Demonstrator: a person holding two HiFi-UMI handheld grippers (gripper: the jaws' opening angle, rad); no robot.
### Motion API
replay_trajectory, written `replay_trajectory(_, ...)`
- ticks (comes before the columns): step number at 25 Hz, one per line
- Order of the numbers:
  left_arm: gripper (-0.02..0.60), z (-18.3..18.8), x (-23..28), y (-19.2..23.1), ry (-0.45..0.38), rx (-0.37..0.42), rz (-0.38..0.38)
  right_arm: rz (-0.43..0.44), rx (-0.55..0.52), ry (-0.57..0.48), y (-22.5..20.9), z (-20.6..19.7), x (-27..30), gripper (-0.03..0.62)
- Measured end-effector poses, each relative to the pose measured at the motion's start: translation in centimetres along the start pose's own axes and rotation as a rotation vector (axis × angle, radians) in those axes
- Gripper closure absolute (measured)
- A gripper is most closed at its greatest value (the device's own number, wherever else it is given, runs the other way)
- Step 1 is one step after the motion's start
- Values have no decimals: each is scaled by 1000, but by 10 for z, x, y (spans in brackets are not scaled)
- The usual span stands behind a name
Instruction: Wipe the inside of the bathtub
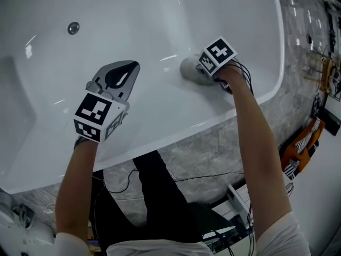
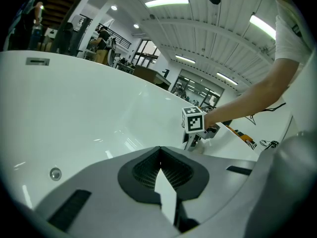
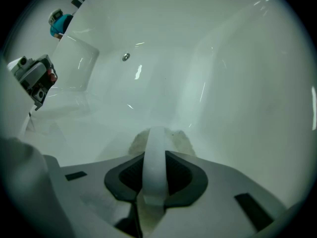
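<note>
Bathtub: a glossy white, smooth-walled bathtub [image 1: 170,31] lies under both grippers, its curved rim running just behind them on the person's side.
Cloth: a pale grey-beige wad of cloth [image 1: 190,68] sticks out past the tips of the right gripper and lies pressed flat on the tub's inner side wall.
Right gripper: the right gripper [image 1: 205,71] points down at the wall from just inside the rim; its jaws are clamped on the cloth, and a pale strip of it runs up between the dark pads in the right gripper view.
Left gripper: the left gripper [image 1: 120,73] hangs over the tub, well apart from the right one and off the surface; its jaws meet at the tips with nothing between them.
Marker cubes: a white cube with black square markers [image 1: 98,115] rides behind the left jaws, and a matching one [image 1: 217,55] sits over the right jaws.
Metal fitting: a small round chrome fitting [image 1: 73,28] sits in the far wall, well ahead of the left gripper.
Floor: grey marbled tiles [image 1: 213,148] lie behind both grippers outside the rim, crossed by thin black cables [image 1: 192,177].
Person: bare forearms reach to both grippers; dark trousers [image 1: 154,196] stand just outside the rim.
</note>
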State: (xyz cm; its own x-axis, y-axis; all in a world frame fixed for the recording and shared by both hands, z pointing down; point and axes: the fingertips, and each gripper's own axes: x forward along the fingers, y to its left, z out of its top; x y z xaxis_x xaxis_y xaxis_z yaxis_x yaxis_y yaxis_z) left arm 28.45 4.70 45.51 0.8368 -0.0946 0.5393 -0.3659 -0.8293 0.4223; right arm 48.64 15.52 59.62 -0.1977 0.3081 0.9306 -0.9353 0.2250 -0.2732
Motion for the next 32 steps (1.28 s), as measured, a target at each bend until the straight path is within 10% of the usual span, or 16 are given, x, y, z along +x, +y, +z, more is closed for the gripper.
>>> replay_trajectory(32,569,-36,-113,67,1,-44,101,139,-58,-1,164,75,35,502)
